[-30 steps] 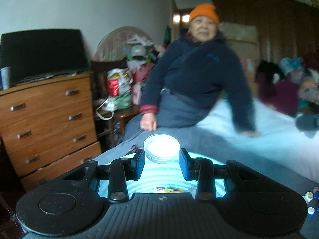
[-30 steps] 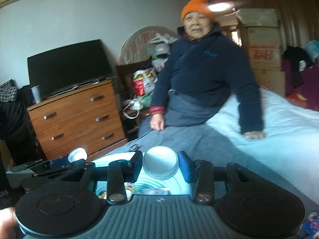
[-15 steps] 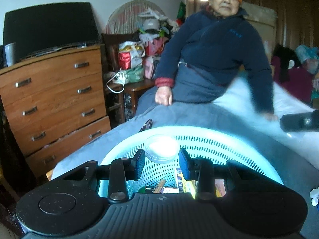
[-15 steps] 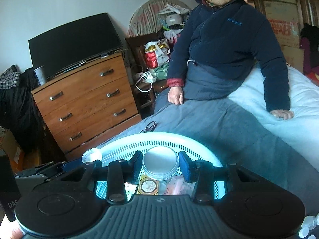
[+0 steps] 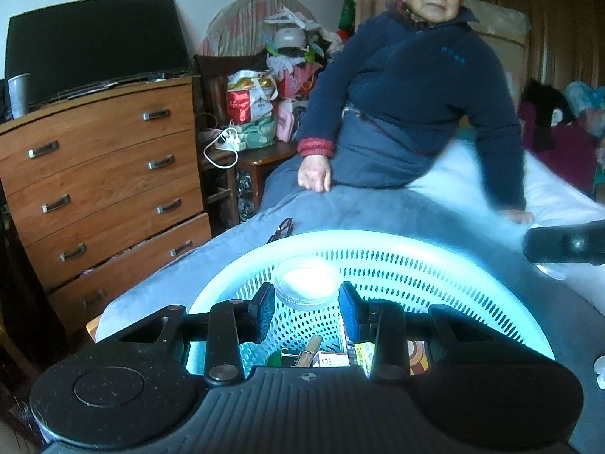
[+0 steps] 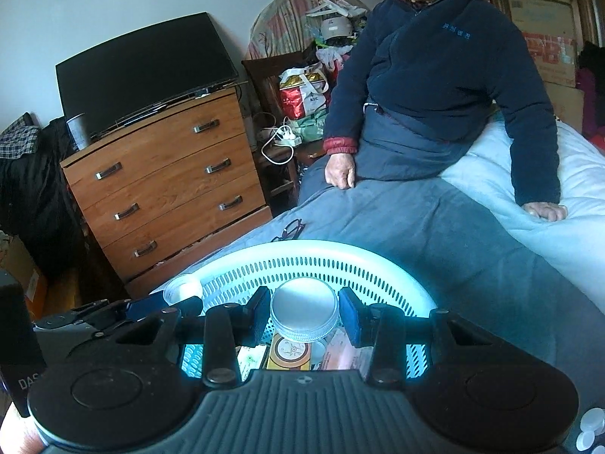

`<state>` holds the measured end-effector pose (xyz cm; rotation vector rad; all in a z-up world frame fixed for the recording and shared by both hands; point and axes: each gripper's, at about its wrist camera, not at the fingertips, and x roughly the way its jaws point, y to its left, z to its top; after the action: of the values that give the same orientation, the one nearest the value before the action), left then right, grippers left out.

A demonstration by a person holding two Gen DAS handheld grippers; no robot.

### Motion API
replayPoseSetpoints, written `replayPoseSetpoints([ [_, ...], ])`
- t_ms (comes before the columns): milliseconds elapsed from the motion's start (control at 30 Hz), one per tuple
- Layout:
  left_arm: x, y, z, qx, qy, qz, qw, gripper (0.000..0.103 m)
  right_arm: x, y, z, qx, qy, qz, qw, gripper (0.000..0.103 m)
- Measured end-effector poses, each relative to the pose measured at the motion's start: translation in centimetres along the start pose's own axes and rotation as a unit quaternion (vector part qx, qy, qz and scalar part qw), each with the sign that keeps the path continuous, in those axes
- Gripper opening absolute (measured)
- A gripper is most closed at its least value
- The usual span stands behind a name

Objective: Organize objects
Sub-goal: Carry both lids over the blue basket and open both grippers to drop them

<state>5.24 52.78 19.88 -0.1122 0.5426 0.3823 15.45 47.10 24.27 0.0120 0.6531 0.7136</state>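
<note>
A pale turquoise perforated basket [image 5: 397, 244] sits on the grey blanket, right under both grippers. My left gripper [image 5: 306, 308] is shut on a clear round container with white contents [image 5: 306, 280] above the basket's near side. My right gripper [image 6: 304, 312] is shut on a round silver tin [image 6: 304, 308] over the same basket [image 6: 340, 249]. Inside the basket lie small boxes [image 5: 332, 359], a wooden clothespin [image 5: 308, 348] and a tin with a round label [image 6: 291, 352]. The right view shows the left gripper's clear container [image 6: 181, 289] at the left.
A person in a dark jacket [image 5: 416, 87] sits on the bed behind the basket, one hand [image 5: 314, 174] on the blanket. A wooden dresser [image 5: 102, 174] with a TV stands at left. Glasses [image 5: 281, 227] lie beyond the basket. White caps [image 6: 590, 429] lie at bottom right.
Both grippers have tipped down and moved forward over the basket with their containers still held. The basket's rim and contents now fill the lower view.
</note>
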Motion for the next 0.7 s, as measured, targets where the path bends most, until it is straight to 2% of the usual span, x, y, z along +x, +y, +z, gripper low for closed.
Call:
replayPoseSetpoints([
  [700,0.25,-0.11,-0.06,0.004,0.0,0.003,1.0,0.038,0.99,0.01,-0.6,-0.001,0.01,-0.001,1.0,0.043],
])
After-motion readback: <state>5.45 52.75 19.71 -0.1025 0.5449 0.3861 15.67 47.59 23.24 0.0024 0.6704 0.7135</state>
